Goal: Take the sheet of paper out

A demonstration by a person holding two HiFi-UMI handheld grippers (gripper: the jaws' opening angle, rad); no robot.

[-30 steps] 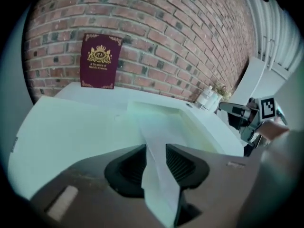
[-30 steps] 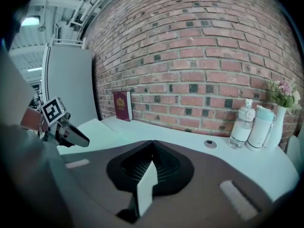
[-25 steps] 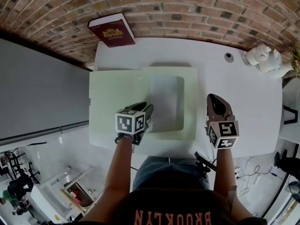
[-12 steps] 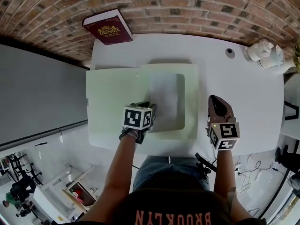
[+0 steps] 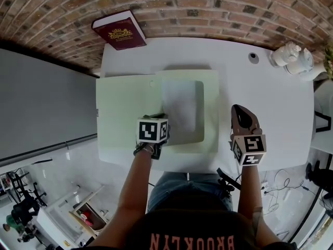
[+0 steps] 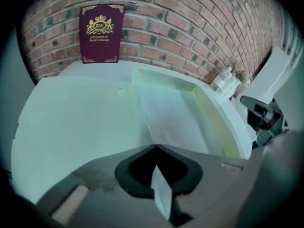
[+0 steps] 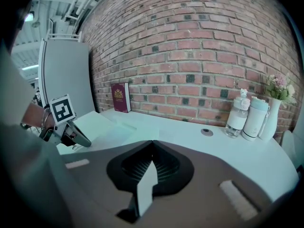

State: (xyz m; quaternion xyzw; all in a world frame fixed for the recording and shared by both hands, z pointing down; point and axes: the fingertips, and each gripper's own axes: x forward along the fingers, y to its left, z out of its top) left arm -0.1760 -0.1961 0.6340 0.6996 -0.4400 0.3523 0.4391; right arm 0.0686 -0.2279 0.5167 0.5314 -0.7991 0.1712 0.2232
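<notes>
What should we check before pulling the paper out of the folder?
1. Left gripper jaws shut on the sheet's near corner: ok.
2. Folder lies open: ok.
3. Nothing rests on the sheet: ok.
4. Right gripper holds the folder down: not ok; jaws shut, empty, over the table beside it.
5. Sheet is free of any clip or pocket: cannot tell.
6. Book is out of the way: ok.
</notes>
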